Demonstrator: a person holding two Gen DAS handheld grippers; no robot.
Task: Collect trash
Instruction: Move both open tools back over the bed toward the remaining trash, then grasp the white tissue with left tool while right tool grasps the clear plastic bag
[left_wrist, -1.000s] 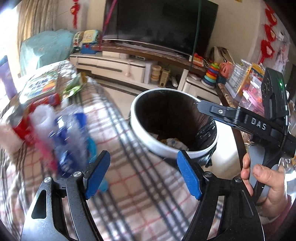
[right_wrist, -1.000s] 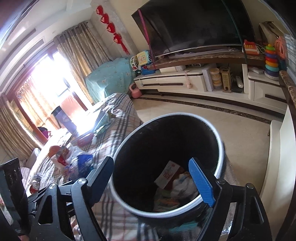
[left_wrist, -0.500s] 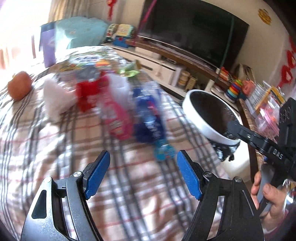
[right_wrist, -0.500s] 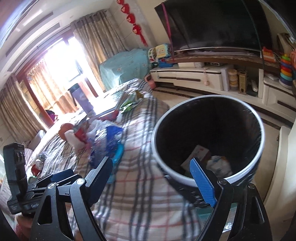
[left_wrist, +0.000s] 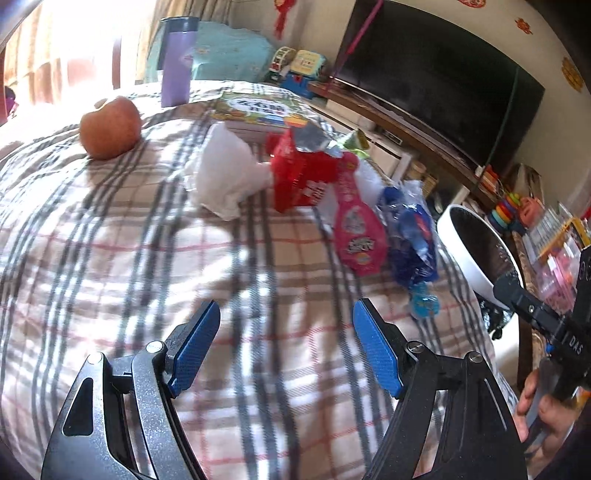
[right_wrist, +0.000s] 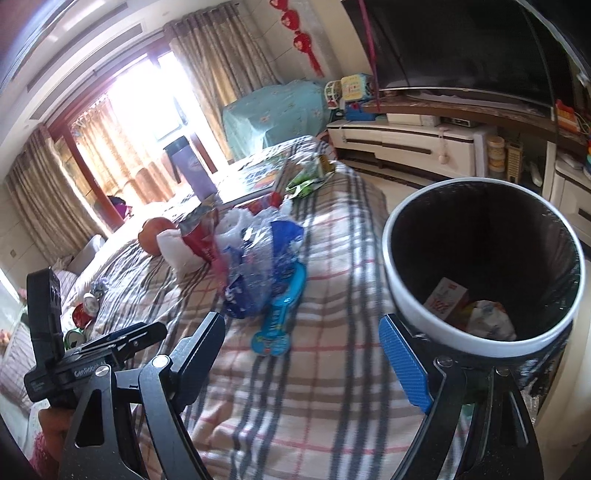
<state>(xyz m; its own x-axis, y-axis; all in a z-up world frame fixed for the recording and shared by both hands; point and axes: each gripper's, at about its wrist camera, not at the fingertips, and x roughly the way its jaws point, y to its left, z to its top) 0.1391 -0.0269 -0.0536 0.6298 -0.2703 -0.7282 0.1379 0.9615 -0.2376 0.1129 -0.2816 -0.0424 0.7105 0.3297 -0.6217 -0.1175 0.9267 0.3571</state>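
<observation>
Trash lies in a row on the plaid tablecloth (left_wrist: 110, 258): a white crumpled tissue (left_wrist: 225, 177), a red wrapper (left_wrist: 303, 173), a pink pouch (left_wrist: 356, 229), a crushed blue plastic bottle (left_wrist: 410, 240) and a small blue wrapper (left_wrist: 424, 304). My left gripper (left_wrist: 286, 345) hovers open over bare cloth, short of this row. My right gripper (right_wrist: 301, 354) is open too, with the blue wrapper (right_wrist: 279, 314) and the bottle (right_wrist: 258, 273) just beyond its fingers. The white-rimmed bin (right_wrist: 402, 295) with a black liner stands at the table's edge and holds a carton and paper.
An apple (left_wrist: 110, 127), a purple tumbler (left_wrist: 175, 59) and a picture book (left_wrist: 258, 109) sit farther back on the table. A green wrapper (right_wrist: 308, 177) lies by the book. Cans and small items (right_wrist: 86, 306) are at the left. A TV stand (right_wrist: 406, 140) lines the far wall.
Both views swung left, away from the bin and toward the trash on the table. The bin slid to the right in each view. Both grippers stayed open and empty.
</observation>
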